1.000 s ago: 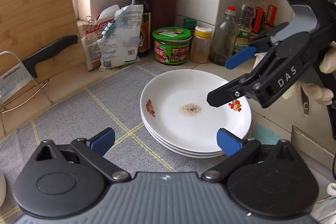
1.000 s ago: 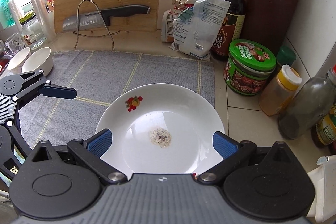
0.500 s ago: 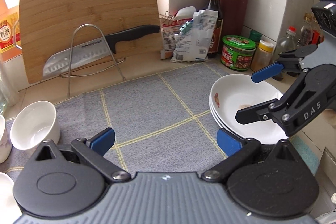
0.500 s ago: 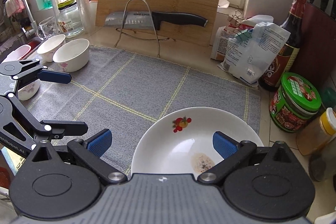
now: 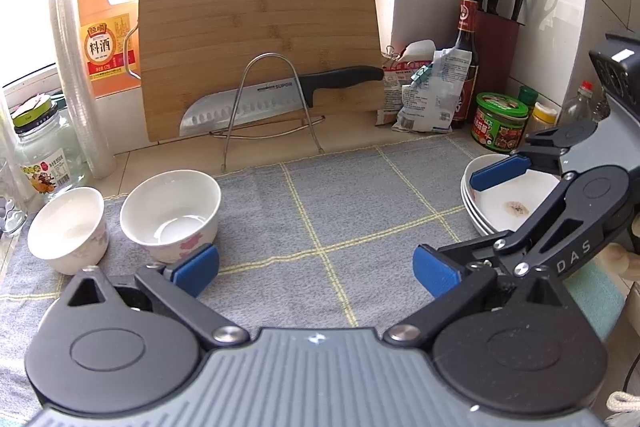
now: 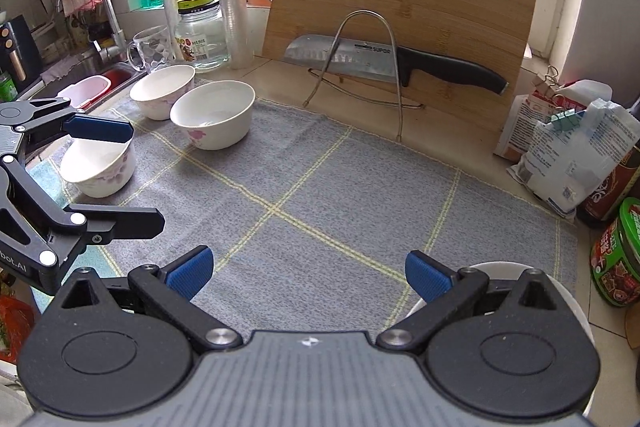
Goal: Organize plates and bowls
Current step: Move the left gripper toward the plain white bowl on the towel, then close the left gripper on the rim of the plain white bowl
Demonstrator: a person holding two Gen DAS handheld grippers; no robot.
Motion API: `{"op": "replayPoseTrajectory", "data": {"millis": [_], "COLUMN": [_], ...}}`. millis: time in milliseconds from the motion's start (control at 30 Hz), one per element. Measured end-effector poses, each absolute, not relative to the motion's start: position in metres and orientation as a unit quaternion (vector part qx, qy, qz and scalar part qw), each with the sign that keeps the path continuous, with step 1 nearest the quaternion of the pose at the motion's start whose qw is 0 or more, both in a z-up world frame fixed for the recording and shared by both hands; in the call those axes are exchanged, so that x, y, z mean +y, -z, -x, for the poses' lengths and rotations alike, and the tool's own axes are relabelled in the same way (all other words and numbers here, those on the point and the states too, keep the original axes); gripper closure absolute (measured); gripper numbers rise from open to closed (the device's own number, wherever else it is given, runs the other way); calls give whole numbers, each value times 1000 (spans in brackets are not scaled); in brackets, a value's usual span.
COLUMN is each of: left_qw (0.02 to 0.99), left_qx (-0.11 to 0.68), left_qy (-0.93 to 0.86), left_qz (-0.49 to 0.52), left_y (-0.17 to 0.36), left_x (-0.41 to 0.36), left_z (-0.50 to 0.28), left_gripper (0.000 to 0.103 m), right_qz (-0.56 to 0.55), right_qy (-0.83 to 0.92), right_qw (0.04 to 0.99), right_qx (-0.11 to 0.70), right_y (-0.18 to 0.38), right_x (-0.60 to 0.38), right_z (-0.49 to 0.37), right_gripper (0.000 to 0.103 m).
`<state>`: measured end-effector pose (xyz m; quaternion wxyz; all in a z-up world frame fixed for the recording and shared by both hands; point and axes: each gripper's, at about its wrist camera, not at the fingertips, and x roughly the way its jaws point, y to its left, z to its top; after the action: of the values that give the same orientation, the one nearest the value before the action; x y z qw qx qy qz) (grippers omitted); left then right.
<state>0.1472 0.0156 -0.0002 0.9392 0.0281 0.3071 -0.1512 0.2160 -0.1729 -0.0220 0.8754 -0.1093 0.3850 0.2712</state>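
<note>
The left gripper (image 5: 315, 269) hovers with its blue pads spread wide and nothing between them, over the grey checked mat (image 5: 320, 211). The right gripper (image 6: 307, 275) is likewise wide open and empty. At lower right of the right wrist view, the rim of the plate stack (image 6: 576, 303) peeks from behind it.

In the left wrist view the plate stack (image 5: 500, 205) sits at the right edge of the frame on the mat, white plates nested flat, the top one holding a small brownish stain. Two white bowls stand upright and just beside each other at lower left: the nearer bowl (image 5: 172, 215) and the far-left bowl (image 5: 68, 229), both apparently empty. The right wrist view shows a third bowl (image 6: 98, 167) at left, partly behind the left gripper.

Behind the mat, a wooden cutting board (image 5: 260, 43) leans upright against the window wall; a knife (image 5: 280, 95) rests in a wire stand, handle pointing right. Jars, bottles and bags crowd the tiled right corner.
</note>
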Motion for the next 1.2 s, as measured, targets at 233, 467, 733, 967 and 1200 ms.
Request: {"op": "replayPoseTrajectory", "data": {"millis": [233,467,733,967,1200], "left_qw": [936,932,927,917,905], "left_qx": [316,337,356,374,393], "left_qy": [151,129,109,127,151], "left_qz": [-30,-41,-42,-46,-58], "left_y": [5,14,27,36,44], "left_x": [82,142,193,213,217], "left_z": [-133,-131,-142,-160,-176], "left_gripper": [1,1,1,1,4], "right_qz": [120,133,131,159,166], "right_qy": [-268,-287,-304,-306,-309], "right_qw": [878,869,863,864,863], "right_qx": [377,380,381,367,365], "right_y": [31,49,70,79,82], "right_x": [-105,-34,30,69,86], "right_z": [-190,-174,-170,-171,-179], "right_gripper": [0,0,0,0,0]}}
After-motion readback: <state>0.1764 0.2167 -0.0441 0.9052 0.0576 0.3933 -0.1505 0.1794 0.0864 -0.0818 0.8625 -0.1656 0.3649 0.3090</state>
